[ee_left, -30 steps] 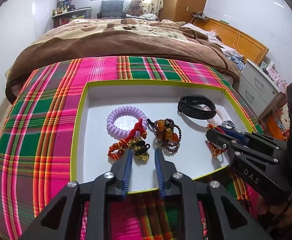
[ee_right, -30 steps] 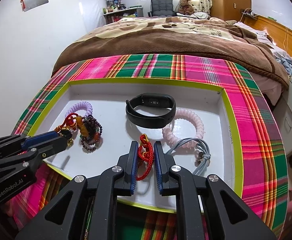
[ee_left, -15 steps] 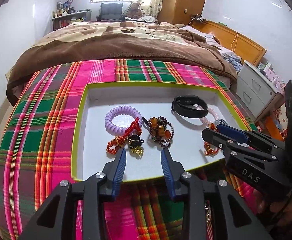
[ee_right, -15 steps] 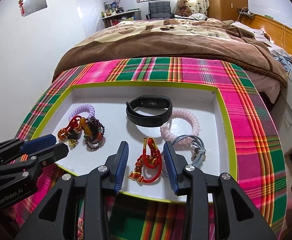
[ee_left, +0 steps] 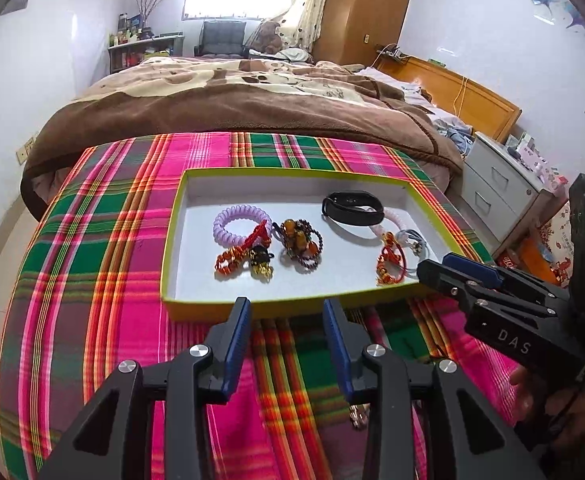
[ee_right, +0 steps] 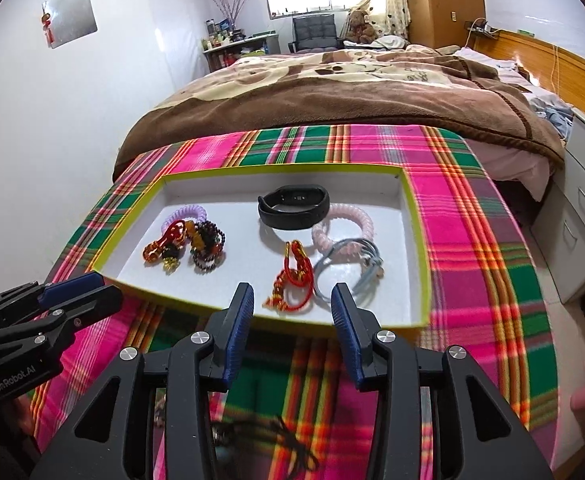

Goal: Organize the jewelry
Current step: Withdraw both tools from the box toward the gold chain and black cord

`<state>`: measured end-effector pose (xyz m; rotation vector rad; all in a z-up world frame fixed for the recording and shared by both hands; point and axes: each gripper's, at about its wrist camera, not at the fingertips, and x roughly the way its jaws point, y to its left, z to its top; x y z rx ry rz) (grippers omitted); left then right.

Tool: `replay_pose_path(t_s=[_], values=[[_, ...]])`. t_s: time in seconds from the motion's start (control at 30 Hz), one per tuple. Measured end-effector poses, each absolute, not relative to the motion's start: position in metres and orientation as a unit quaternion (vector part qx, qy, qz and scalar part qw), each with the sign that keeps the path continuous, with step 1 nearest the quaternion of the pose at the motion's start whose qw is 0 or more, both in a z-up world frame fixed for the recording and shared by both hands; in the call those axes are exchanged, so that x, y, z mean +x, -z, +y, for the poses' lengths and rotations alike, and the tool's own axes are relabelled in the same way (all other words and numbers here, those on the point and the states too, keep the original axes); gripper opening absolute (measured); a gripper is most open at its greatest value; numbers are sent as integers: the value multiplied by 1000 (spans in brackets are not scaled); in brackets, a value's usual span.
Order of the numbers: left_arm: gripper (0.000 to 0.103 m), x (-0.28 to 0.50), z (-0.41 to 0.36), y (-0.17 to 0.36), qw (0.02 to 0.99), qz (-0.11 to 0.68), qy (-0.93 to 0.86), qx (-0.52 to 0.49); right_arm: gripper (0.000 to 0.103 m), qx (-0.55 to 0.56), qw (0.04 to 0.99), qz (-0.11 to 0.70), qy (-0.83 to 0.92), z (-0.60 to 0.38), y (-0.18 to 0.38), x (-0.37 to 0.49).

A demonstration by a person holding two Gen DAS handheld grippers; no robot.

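Both grippers, left (ee_left: pixel 286 320) and right (ee_right: pixel 291 308), hang empty with fingers opening near the tray (ee_right: pixel 422 264), where crowded jewelry like the red cord bracelet (ee_right: pixel 292 276) could tangle or snag.

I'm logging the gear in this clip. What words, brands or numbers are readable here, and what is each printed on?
"DAS": on the black body of the right gripper, seen from the left wrist view.
"GenRobot.AI": on the black body of the left gripper, seen from the right wrist view.
Writing on the brown blanket: too distorted to read.
Bottles on the far shelf: too small to read.
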<state>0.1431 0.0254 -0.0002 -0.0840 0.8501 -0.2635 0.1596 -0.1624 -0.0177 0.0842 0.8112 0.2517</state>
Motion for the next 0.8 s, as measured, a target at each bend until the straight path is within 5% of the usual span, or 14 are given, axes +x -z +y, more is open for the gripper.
replay_pose_path(t_s=[0.8], values=[[37,84,37,8,905,406,119,-52,41,22,891,420,-171,-160,43,88]])
